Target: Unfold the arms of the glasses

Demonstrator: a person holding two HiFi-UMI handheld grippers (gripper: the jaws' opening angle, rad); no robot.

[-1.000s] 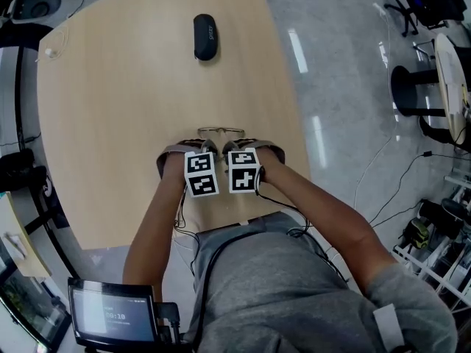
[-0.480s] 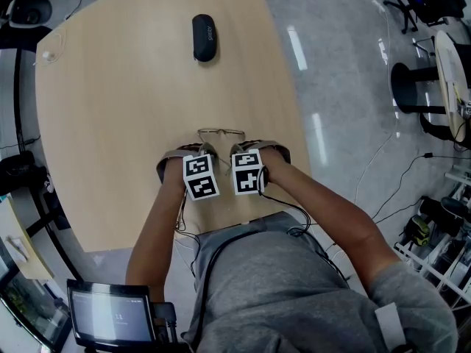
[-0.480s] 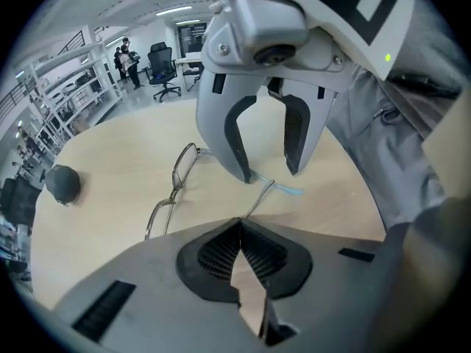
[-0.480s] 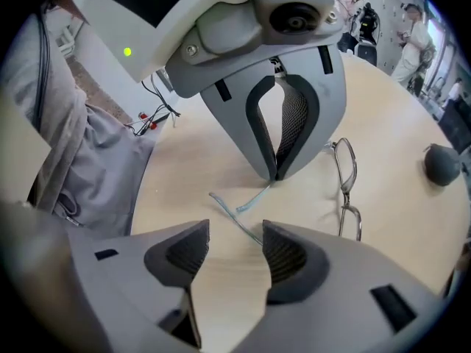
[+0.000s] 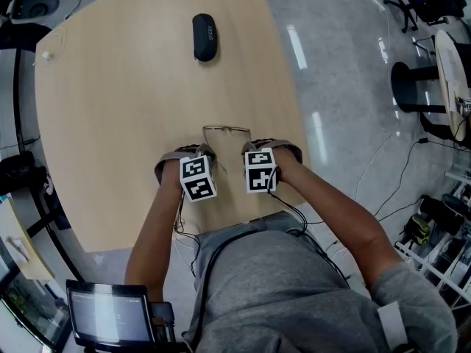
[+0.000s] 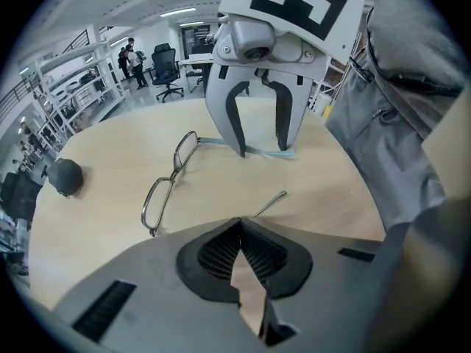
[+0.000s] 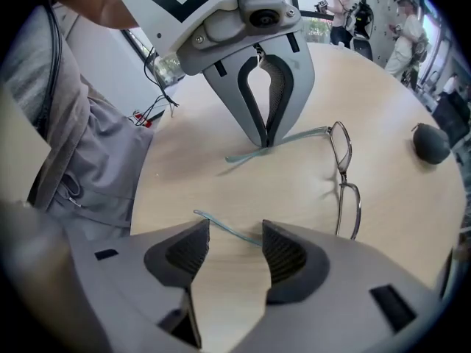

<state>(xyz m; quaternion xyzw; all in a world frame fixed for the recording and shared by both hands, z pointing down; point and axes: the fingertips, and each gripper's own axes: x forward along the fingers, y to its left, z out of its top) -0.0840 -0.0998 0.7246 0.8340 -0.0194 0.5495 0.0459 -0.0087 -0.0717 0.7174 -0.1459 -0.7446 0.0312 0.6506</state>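
Thin metal-framed glasses [image 5: 224, 131] lie on the wooden table [image 5: 110, 123] just beyond both grippers, lenses facing away from me. Both arms are swung out toward me. My left gripper [image 6: 239, 223] is shut on one arm; the right gripper view shows that left gripper [image 7: 265, 142] pinching the arm, its teal tip [image 7: 232, 157] sticking out past the jaws. My right gripper [image 7: 235, 230] is open, and the other arm's teal end [image 7: 224, 225] lies between its fingers. In the left gripper view the right gripper [image 6: 261, 149] straddles that arm [image 6: 276, 153] with its jaws apart.
A black glasses case [image 5: 204, 37] lies at the far side of the table. The table's near edge is close behind the grippers, against my grey shirt [image 5: 280, 285]. Office chairs, shelves and people are in the room beyond [image 6: 147, 57].
My right gripper has moved to the right, away from the left one, widening the gap between the two cubes. The glasses have shifted slightly right with it. The left gripper has barely moved.
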